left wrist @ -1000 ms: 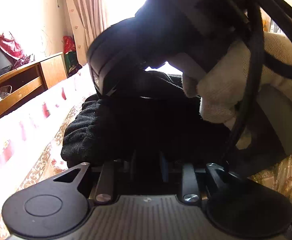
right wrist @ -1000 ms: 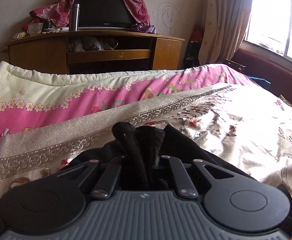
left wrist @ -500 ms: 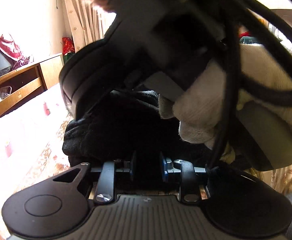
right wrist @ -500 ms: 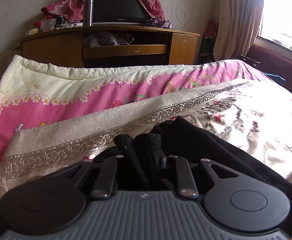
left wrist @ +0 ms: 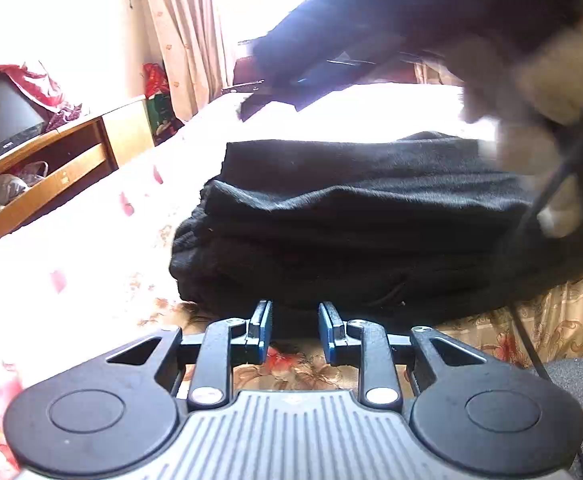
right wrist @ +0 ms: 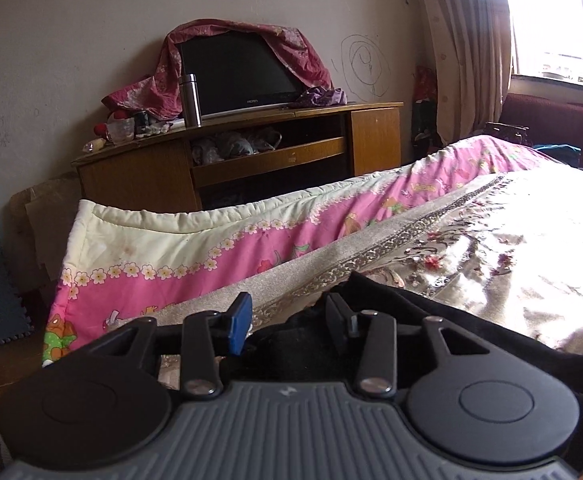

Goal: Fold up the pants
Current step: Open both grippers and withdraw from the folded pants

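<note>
The black pants (left wrist: pixel 351 220) lie folded in a thick stack on the flowered bedspread (left wrist: pixel 291 364). My left gripper (left wrist: pixel 294 320) is open and empty, its tips just short of the stack's near edge. The right gripper, blurred, passes above the stack in the left wrist view (left wrist: pixel 315 76) with a gloved hand (left wrist: pixel 539 92) behind it. In the right wrist view my right gripper (right wrist: pixel 287 312) is open and empty above the edge of the pants (right wrist: pixel 411 320).
A pink quilt (right wrist: pixel 211 248) covers the bed's far side. A wooden TV cabinet (right wrist: pixel 251 152) with a television (right wrist: pixel 239 76) and a steel flask (right wrist: pixel 190 100) stands against the wall. Curtains (right wrist: pixel 463 48) and a bright window are at right.
Both grippers have let go of the pants and opened. The left one has drawn back from the stack. The right one has lifted away above it.
</note>
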Available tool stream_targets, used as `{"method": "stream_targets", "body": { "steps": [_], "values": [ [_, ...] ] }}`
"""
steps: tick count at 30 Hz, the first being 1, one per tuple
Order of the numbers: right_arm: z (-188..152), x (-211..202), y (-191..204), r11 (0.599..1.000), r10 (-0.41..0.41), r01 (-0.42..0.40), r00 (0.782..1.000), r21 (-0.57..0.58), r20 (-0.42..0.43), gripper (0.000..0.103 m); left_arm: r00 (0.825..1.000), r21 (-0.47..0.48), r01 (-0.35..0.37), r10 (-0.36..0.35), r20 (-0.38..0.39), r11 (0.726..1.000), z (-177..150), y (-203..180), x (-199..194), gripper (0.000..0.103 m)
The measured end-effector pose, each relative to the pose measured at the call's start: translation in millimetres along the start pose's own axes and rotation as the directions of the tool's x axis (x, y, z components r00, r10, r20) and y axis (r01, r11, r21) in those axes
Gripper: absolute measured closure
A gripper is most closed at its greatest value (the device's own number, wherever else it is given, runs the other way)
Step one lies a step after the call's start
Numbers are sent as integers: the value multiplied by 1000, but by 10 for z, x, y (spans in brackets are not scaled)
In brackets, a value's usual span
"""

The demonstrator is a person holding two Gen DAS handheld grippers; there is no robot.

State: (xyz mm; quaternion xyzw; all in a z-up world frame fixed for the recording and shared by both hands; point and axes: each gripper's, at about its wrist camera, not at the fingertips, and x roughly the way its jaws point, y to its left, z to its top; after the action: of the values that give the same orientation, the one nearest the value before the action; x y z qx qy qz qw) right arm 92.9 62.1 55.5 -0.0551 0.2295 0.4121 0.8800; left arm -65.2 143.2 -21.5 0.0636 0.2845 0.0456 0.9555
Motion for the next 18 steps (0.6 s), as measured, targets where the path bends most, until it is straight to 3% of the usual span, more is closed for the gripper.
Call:
{"method": "stream_targets", "body": {
  "steps": [6, 11, 14, 16, 18],
  "values": [
    [-278, -344, -509, 982, -171, 176, 983, 69, -73, 61, 998, -31, -10, 12, 65, 999, 193, 29, -136, 63],
    [-510, -494, -604, 975, -199, 209, 973, 81, -116, 61, 993, -24, -24, 27, 113, 999, 353, 20, -93, 63],
    [-621, -545, -635, 970, -210, 224, 968, 93, -136, 61, 988, 2, 3, -3, 157, 1000, 472, -2, 57, 61],
    [-690, -570, -690, 965, -217, 234, 965, 114, -149, 61, 989, 44, 14, -20, 145, 999, 512, -73, 187, 58],
    [-740, -585, -783, 956, -238, 261, 957, 132, -168, 61, 998, 83, 12, -17, 66, 996, 478, -124, 403, 58]
  ]
}}
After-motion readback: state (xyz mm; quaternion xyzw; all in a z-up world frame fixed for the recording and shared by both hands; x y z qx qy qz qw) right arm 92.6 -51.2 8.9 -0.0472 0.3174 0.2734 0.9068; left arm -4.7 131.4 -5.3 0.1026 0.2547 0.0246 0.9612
